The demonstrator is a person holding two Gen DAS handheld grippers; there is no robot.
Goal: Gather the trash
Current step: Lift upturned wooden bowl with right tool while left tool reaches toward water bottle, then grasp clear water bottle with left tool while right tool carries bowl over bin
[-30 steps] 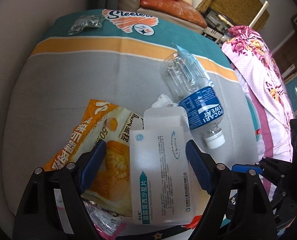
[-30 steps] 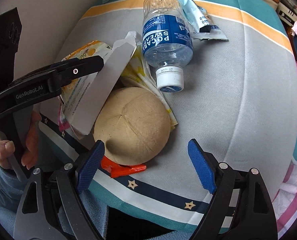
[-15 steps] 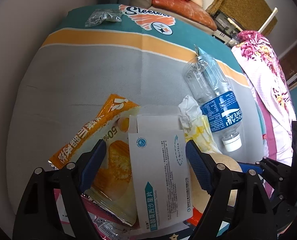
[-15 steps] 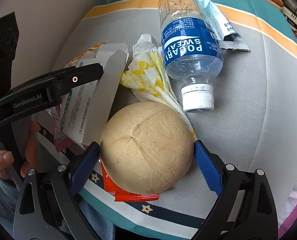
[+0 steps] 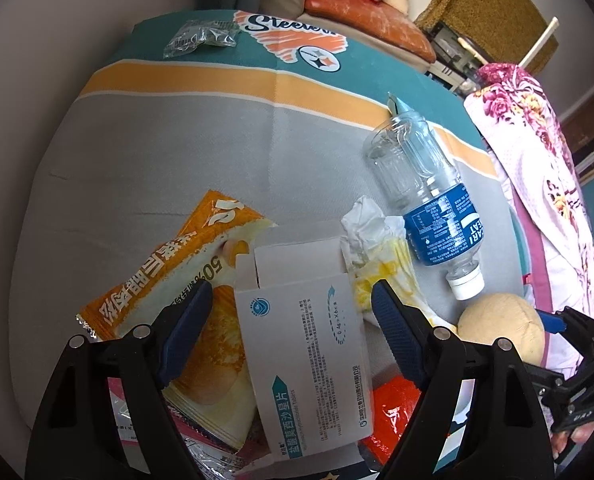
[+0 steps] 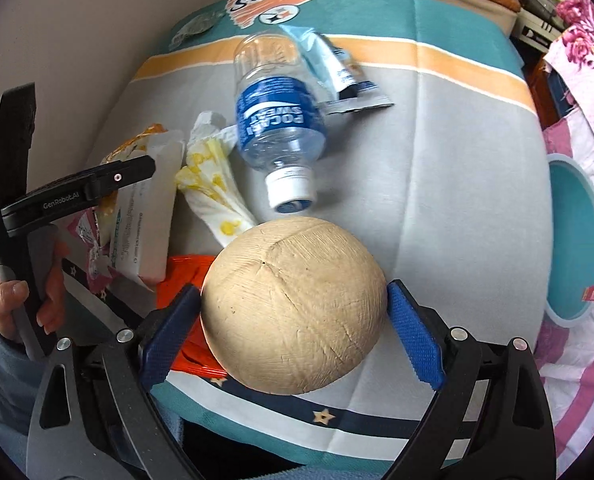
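Right tool (image 6: 293,328) pinching coconut (image 6: 293,304) at widest girth — hard, heavy, round, may roll out. Left tool (image 5: 289,320) spread astride box (image 5: 305,360) — light, crushable card.

Tan coconut (image 6: 293,308), apparently gripped; capped bottle (image 6: 281,128) lying.

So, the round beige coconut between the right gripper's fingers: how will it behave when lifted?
The coconut looks hard and probably heavy for its size. Its round sides meet the right gripper only at small spots, so it may slip or rotate. If released, it would likely roll on the blanket.
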